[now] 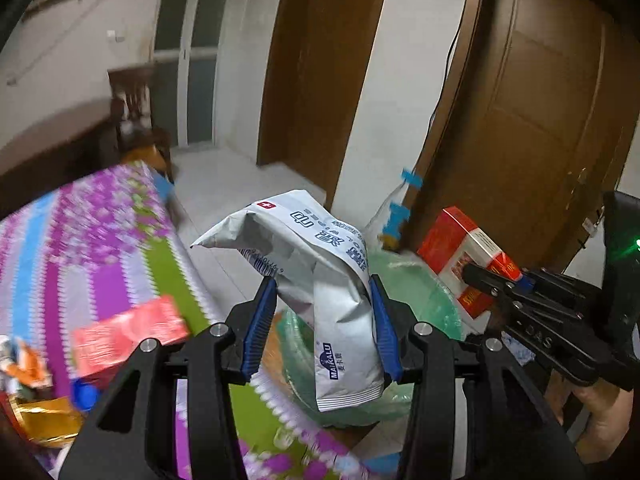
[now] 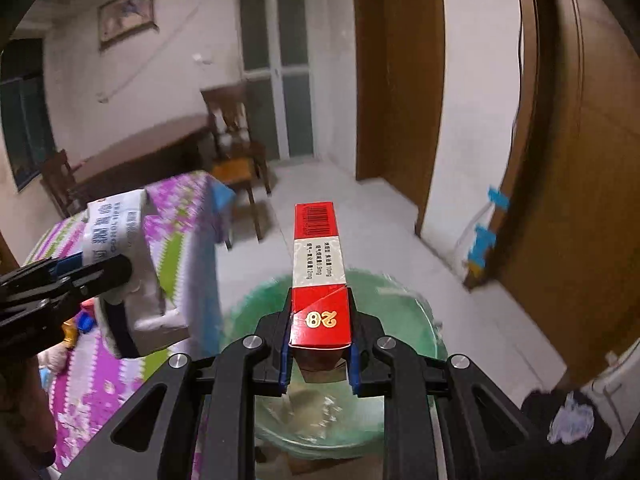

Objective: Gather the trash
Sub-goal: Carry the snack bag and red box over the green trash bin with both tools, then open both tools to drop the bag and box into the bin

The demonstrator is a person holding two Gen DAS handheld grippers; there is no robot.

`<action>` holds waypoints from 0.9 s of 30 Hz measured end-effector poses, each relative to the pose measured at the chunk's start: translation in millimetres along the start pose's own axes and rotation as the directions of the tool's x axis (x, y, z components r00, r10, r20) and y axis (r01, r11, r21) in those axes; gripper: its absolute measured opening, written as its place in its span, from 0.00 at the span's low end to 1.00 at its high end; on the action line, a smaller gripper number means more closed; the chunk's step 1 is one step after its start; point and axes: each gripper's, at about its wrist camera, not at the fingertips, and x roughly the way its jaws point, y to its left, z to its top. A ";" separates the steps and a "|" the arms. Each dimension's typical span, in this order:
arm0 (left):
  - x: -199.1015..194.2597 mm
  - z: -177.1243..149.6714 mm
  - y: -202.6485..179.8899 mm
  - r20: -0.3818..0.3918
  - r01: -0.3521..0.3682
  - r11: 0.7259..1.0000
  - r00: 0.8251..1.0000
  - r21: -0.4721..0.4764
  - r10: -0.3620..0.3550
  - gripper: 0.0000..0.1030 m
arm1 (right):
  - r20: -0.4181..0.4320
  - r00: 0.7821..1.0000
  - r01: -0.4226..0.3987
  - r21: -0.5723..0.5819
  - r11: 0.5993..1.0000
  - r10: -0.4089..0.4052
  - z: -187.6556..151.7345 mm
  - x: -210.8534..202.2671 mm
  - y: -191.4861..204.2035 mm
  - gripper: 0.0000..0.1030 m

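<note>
My left gripper [image 1: 323, 280] is shut on a crumpled white wet-wipes packet [image 1: 320, 280] and holds it above the green-lined trash bin [image 1: 416, 292]. The packet also shows at the left of the right wrist view [image 2: 132, 256], with the left gripper [image 2: 112, 280] on it. My right gripper [image 2: 319, 300] is shut on a red and white cigarette box [image 2: 318, 264], held over the bin [image 2: 400, 304]. The box [image 1: 460, 252] and the right gripper [image 1: 476, 276] show at the right of the left wrist view.
A table with a purple, green and blue cloth [image 1: 100, 248] stands left of the bin, with a red packet [image 1: 128, 332], a gold wrapper [image 1: 44, 420] and other litter on it. A wooden door [image 1: 540, 112], a chair [image 2: 236, 148] and tiled floor [image 2: 340, 192] lie beyond.
</note>
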 end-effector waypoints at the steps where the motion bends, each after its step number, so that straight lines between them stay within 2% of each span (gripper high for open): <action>1: 12.5 0.8 -0.6 -0.017 0.002 1.000 1.000 -0.002 -0.002 0.43 | -0.014 1.000 0.003 0.002 1.000 -0.003 -3.2 8.1 -2.9 0.21; 7: 67.5 6.2 1.0 -0.088 0.037 0.999 0.995 -0.040 -0.040 0.43 | -0.086 0.996 0.001 0.034 0.999 0.002 -16.3 57.2 -30.6 0.21; 13: 87.3 5.4 -10.4 -0.116 0.042 0.999 0.992 -0.028 -0.045 0.43 | -0.110 0.994 0.004 0.049 0.999 0.001 -32.2 78.7 -40.8 0.21; 22: 102.9 0.8 -21.4 -0.158 0.044 0.999 0.986 -0.030 -0.048 0.45 | -0.127 0.992 0.006 0.037 0.999 -0.001 -34.9 92.1 -44.6 0.22; 23: 104.0 0.6 -21.6 -0.164 0.045 0.999 0.985 -0.031 -0.049 0.46 | -0.126 0.992 0.003 0.039 0.999 0.002 -34.3 91.5 -44.9 0.23; 26: 102.5 0.1 -22.2 -0.167 0.032 0.999 0.985 -0.022 -0.036 0.51 | -0.114 0.994 0.005 0.050 0.999 0.000 -32.5 86.2 -45.9 0.38; 27: 102.3 0.4 -21.3 -0.166 0.028 0.999 0.986 -0.023 -0.031 0.52 | -0.110 0.994 0.003 0.056 0.998 0.003 -32.5 85.2 -46.8 0.39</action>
